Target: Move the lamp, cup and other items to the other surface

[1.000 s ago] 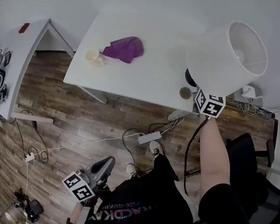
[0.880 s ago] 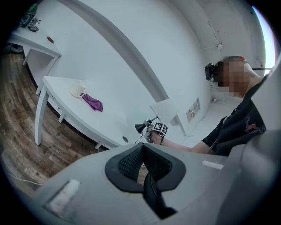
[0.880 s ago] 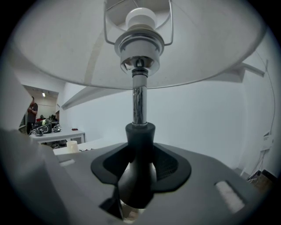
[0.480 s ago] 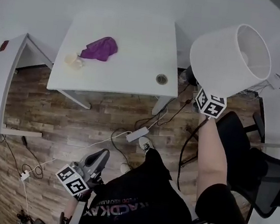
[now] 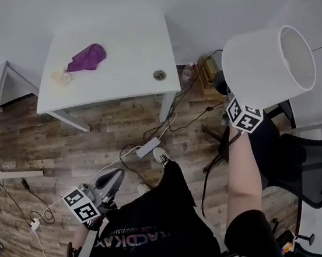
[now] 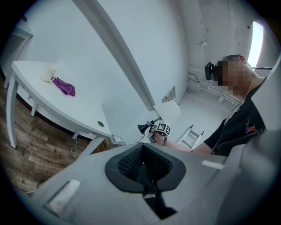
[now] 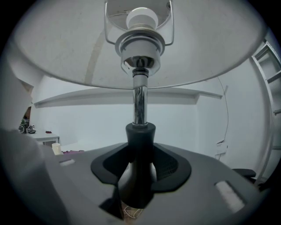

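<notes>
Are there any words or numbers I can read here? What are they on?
Shirt: white print, upside down and too blurred to read.
Left cube: a black-and-white square pattern, no letters.
Right cube: the same kind of pattern, no letters.
Lamp: no writing shows.
Nothing here can be read.

White fabric drum-shade lamp (image 5: 269,63): shade white, stem chrome-silver, neck & base black. Flat white table (image 5: 120,37) w/ crumpled purple cloth (image 5: 88,56) & small cream cup (image 5: 60,76). Wood-plank floor (image 5: 89,139): mid-brown, streaky grain. Marker cubes (image 5: 244,115): b/w square patterns. Left gripper (image 6: 142,151) & right gripper (image 7: 140,145): grey bodies, blk ribbed pads. Mesh office chair (image 5: 311,168): blk.
</notes>
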Action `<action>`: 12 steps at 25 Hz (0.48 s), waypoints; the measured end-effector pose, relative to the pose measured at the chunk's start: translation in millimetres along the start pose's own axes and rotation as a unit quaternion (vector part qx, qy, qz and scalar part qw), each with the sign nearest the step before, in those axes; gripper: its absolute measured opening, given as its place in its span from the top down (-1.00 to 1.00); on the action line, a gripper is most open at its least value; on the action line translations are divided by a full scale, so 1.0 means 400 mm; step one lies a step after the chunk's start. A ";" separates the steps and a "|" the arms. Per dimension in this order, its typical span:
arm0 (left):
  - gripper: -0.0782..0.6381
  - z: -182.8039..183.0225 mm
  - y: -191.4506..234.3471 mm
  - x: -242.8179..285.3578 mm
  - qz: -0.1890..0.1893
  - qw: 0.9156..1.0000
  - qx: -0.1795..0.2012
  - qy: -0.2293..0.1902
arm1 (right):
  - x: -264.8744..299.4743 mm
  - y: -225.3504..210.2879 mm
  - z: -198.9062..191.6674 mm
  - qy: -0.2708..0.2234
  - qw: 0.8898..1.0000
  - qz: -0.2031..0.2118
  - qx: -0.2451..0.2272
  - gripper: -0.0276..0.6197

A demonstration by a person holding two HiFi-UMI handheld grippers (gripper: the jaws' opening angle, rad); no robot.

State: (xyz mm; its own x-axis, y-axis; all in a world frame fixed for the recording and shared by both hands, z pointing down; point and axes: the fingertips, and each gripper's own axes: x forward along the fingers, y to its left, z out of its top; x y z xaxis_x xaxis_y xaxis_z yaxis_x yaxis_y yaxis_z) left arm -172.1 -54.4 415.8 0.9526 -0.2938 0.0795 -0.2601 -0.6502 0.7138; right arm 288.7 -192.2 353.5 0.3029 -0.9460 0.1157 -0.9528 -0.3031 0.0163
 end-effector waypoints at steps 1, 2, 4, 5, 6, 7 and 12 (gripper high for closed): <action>0.77 -0.009 -0.005 0.000 -0.008 1.000 -0.001 0.007 | -0.026 -0.019 0.003 0.000 1.000 -0.009 -0.001 0.43; 0.77 -0.018 -0.012 0.000 -0.015 1.000 -0.003 0.014 | -0.053 -0.038 0.007 0.000 1.000 -0.019 -0.002 0.43; 0.77 -0.030 -0.025 0.001 -0.026 0.999 -0.005 0.022 | -0.102 -0.078 0.012 0.000 0.999 -0.036 -0.004 0.43; 0.77 -0.034 -0.033 0.003 -0.031 0.999 -0.005 0.024 | -0.124 -0.098 0.015 0.000 0.999 -0.044 -0.004 0.43; 0.77 -0.037 -0.040 0.007 -0.035 0.999 -0.004 0.026 | -0.143 -0.119 0.018 0.000 0.999 -0.051 -0.005 0.43; 0.77 -0.039 -0.047 0.012 -0.040 0.999 -0.002 0.028 | -0.159 -0.139 0.022 -0.001 0.998 -0.058 -0.006 0.43; 0.77 -0.043 -0.068 0.059 -0.054 0.998 0.004 0.035 | -0.224 -0.256 0.033 -0.003 0.996 -0.092 -0.010 0.43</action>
State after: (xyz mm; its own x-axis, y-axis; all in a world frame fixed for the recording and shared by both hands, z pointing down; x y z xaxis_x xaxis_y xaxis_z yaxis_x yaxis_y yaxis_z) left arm -139.9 -31.4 410.1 0.9835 -0.1736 0.0510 -0.1572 -0.6804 0.7158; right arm 359.3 -78.1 328.5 0.4733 -0.8749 0.1030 -0.8809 -0.4699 0.0564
